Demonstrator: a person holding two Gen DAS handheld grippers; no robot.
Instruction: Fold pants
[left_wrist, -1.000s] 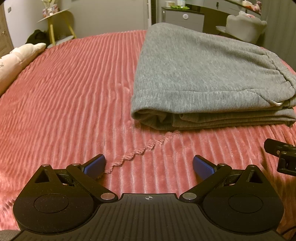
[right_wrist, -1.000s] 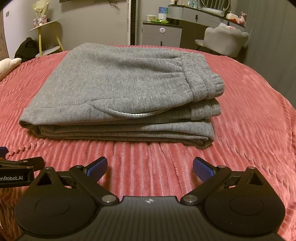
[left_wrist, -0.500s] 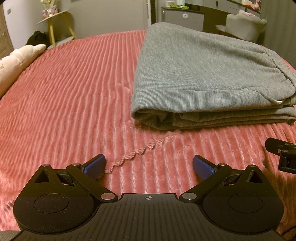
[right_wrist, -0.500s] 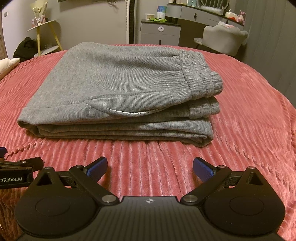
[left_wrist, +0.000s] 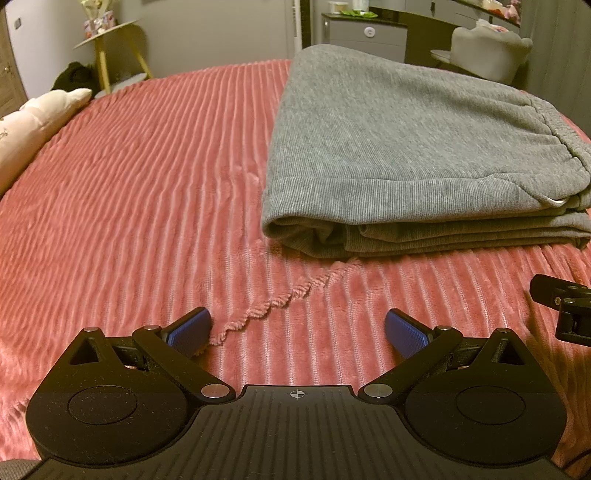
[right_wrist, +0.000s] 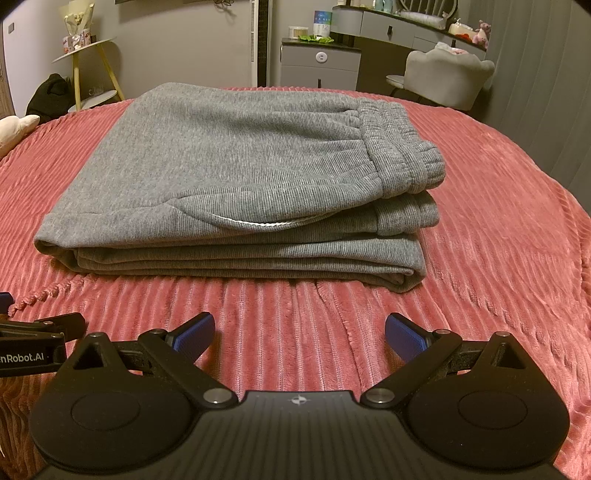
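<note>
I hold both sets of jaws spread wide and empty: the left gripper and the right gripper hover low over the pink ribbed bedspread, short of the cloth. Ahead of them the grey sweatpants lie on the bed in a compact folded stack, elastic waistband on top at the right, the fold by my judgement complete. The risks now are mine: a pad catching the near edge would drag the layers askew, and the loose twisted strand of bedspread, just beside the left pad, could snag and tug the cover beneath the stack.
</note>
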